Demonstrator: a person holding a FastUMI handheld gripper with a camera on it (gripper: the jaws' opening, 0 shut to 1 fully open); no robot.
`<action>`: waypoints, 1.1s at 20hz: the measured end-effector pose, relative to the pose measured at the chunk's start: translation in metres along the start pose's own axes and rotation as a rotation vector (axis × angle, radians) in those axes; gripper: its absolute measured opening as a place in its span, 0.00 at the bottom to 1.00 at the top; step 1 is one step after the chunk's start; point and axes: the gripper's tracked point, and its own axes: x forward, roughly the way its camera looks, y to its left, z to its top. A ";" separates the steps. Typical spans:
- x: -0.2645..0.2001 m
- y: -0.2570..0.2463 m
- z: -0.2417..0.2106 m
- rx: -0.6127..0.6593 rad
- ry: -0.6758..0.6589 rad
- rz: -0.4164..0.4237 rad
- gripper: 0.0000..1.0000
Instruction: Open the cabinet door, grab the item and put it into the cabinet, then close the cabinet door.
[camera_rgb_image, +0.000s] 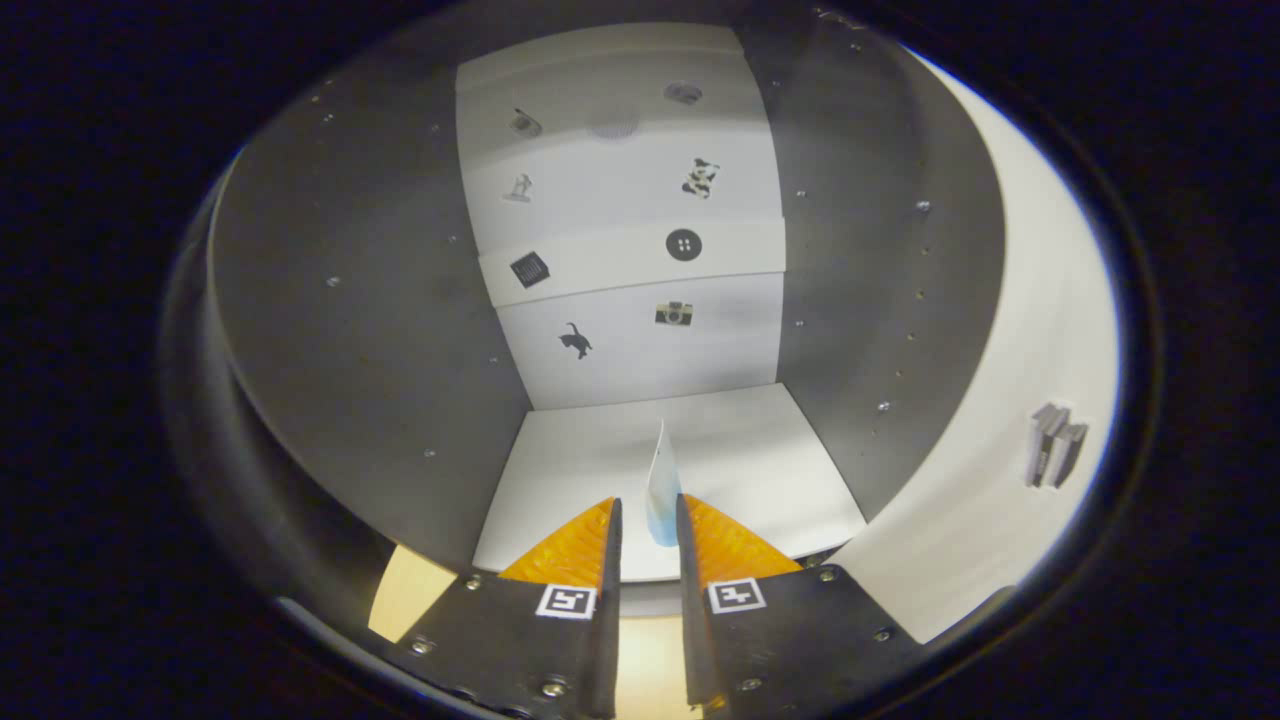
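1. The gripper (648, 520) points into the open cabinet (350, 330), its two fingers reaching just over the front edge of the cabinet's floor (760, 470).
2. The jaws stand narrow, with a thin white-and-pale-blue item (661, 490) between them. It looks like a small packet or folded card, seen edge-on.
3. The item stands upright, its pointed top rising above the fingertips and its lower end down between them, over the front part of the cabinet's floor. Both fingers lie close against its sides; the right one appears to touch it, while a thin dark gap shows on the left, so I cannot tell whether both press on it.
4. The cabinet has dark grey side walls, left and right of the item, dotted with small shelf-pin holes and screws.
5. The cabinet's back wall (640, 350) is white and lies well beyond the item. It carries small stickers, among them a black cat (575, 341), a camera (674, 313), a round button (684, 244) and a dark square (529, 268), with more higher up.
6. To the right of the cabinet, the white door (1010, 400) hangs open. A small grey handle-like piece (1055, 445) sits on it.
7. Below the cabinet's floor, a pale wooden surface (405, 590) shows beside and between the finger bases.
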 end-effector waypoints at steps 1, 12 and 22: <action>-0.013 0.001 0.001 0.000 -0.020 0.004 0.26; -0.166 -0.040 -0.033 -0.115 -0.182 -0.138 0.27; -0.307 -0.131 -0.097 -0.033 -0.236 -0.278 0.27</action>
